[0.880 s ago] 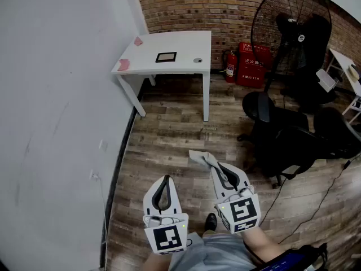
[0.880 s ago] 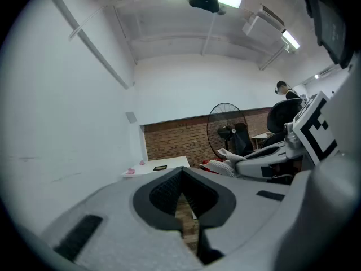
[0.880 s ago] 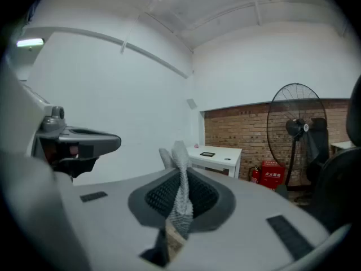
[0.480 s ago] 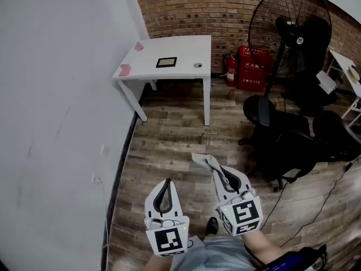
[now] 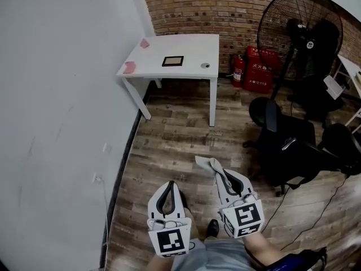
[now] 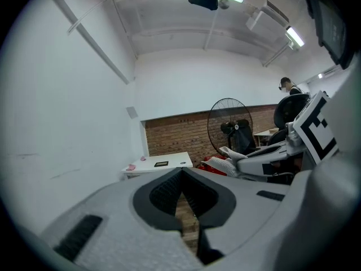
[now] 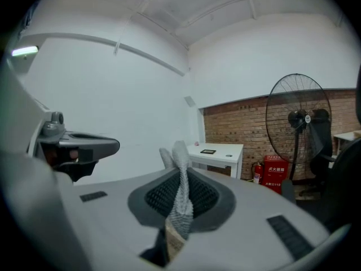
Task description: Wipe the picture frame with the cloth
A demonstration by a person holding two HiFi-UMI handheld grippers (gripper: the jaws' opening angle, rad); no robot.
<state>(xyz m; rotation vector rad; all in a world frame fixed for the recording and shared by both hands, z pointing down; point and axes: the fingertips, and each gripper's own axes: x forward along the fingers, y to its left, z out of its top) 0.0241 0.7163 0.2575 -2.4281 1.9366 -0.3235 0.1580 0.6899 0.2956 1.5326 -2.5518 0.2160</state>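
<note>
A small dark picture frame (image 5: 172, 61) lies flat on the white table (image 5: 192, 52) against the brick wall, far ahead of both grippers. It also shows small in the left gripper view as the frame (image 6: 161, 164) and in the right gripper view as the frame (image 7: 208, 151). My right gripper (image 5: 219, 171) is shut on a grey cloth (image 5: 206, 164), whose end sticks up past the jaws as the cloth (image 7: 180, 185). My left gripper (image 5: 167, 186) is shut with nothing in it, held low beside the right one over the wooden floor.
Two pink pieces (image 5: 130, 67) and a small round object (image 5: 205, 65) also lie on the table. A large standing fan (image 5: 299, 27), red fire extinguishers (image 5: 259, 66) and black office chairs (image 5: 293, 145) stand to the right. A white wall (image 5: 62, 123) runs along the left.
The table and picture frame have shifted slightly right and lower in the head view. Both grippers keep their pose, and the cloth stays in the right one.
</note>
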